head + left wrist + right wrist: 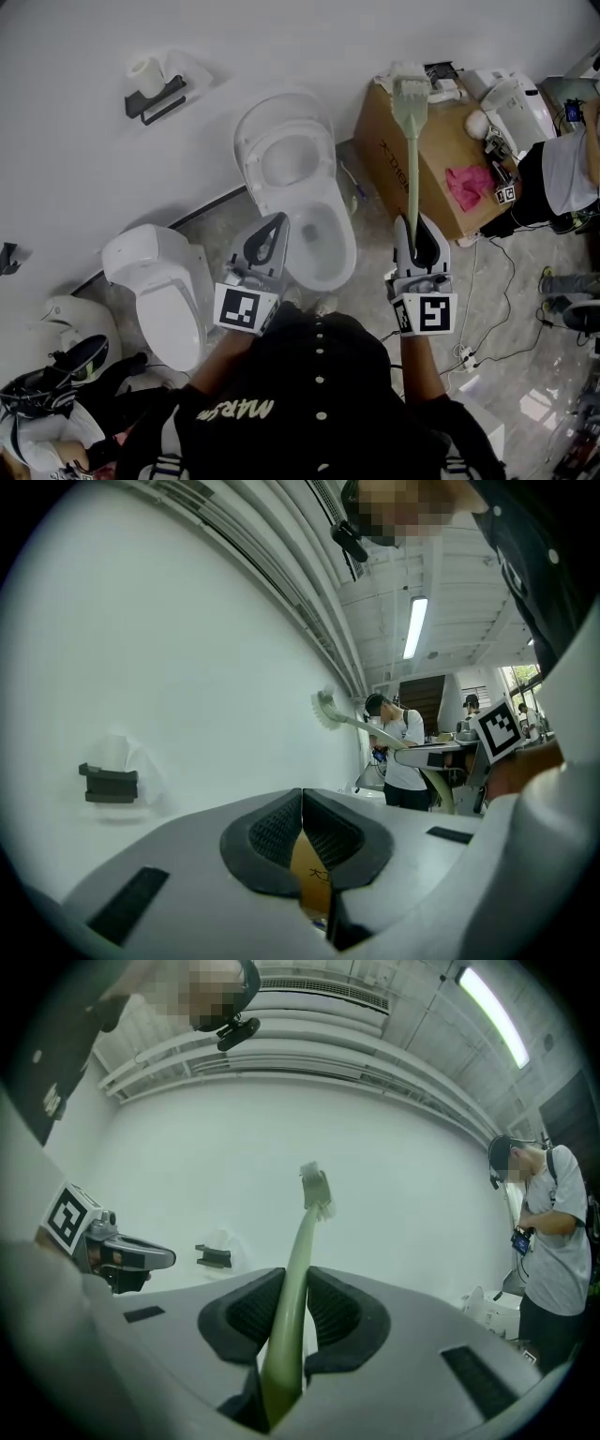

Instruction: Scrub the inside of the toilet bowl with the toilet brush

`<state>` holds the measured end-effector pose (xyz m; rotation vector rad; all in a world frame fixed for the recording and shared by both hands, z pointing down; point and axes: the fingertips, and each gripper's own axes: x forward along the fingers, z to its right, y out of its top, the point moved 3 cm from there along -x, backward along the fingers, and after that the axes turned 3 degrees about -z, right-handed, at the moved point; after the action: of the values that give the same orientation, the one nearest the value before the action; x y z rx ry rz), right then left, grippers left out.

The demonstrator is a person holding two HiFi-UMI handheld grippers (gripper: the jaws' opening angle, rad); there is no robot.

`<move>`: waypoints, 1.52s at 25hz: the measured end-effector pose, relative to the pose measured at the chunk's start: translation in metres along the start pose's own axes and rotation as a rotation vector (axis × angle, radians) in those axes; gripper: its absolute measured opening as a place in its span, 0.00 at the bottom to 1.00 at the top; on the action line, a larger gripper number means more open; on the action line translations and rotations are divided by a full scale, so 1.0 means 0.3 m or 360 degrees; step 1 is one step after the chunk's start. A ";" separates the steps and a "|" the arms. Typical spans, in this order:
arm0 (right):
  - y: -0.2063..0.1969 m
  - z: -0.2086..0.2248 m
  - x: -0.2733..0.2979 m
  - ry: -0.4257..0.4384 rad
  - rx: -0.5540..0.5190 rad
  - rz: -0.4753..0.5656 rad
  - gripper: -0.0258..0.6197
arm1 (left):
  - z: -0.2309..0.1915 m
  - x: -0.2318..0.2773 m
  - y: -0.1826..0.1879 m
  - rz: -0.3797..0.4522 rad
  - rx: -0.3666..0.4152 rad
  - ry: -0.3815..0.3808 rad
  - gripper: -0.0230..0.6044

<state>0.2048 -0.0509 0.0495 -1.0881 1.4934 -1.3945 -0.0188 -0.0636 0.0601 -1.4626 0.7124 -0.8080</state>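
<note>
A white toilet [323,239] stands in the middle of the head view, lid up, bowl open. My right gripper [418,246] is shut on the pale green toilet brush [412,141], whose handle rises past the jaws to the brush head [411,89], held high to the right of the bowl. In the right gripper view the brush handle [292,1288] runs between the pads up to the brush head [316,1190]. My left gripper [268,239] hangs just left of the bowl, its jaws shut with nothing between them [302,829].
A cardboard box [431,159] with a pink cloth [469,185] stands right of the toilet. A second white toilet [164,286] sits at the left. A paper holder [155,89] hangs on the wall. A person [562,178] stands at the far right; cables [487,309] cross the floor.
</note>
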 end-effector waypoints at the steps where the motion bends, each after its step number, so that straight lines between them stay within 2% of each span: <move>1: -0.005 -0.004 0.009 0.0009 0.0000 -0.0006 0.18 | -0.005 0.000 -0.005 -0.0002 -0.0004 0.0007 0.08; 9: -0.132 -0.006 0.098 0.0111 0.0025 -0.0162 0.18 | -0.032 0.024 -0.088 -0.0099 -0.0079 0.0057 0.08; 15: -0.334 -0.006 0.195 0.0185 0.0035 -0.0324 0.18 | -0.043 0.044 -0.215 -0.0215 -0.0152 0.0106 0.08; 18: -0.454 -0.020 0.216 0.0225 0.0053 -0.0450 0.18 | -0.036 0.034 -0.285 -0.0316 -0.0200 0.0120 0.08; 29: -1.065 -0.101 0.261 0.0302 0.0076 -0.0886 0.18 | -0.045 0.098 -0.677 -0.0583 -0.0315 0.0082 0.08; 38: -1.604 -0.219 0.195 0.0321 0.0138 -0.1199 0.18 | -0.048 0.128 -0.991 -0.0660 -0.0332 0.0022 0.08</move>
<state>0.1561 -0.0965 0.5341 -1.5799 1.1754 -2.1063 -0.0207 -0.0880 0.3593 -1.8289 0.5195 -1.0836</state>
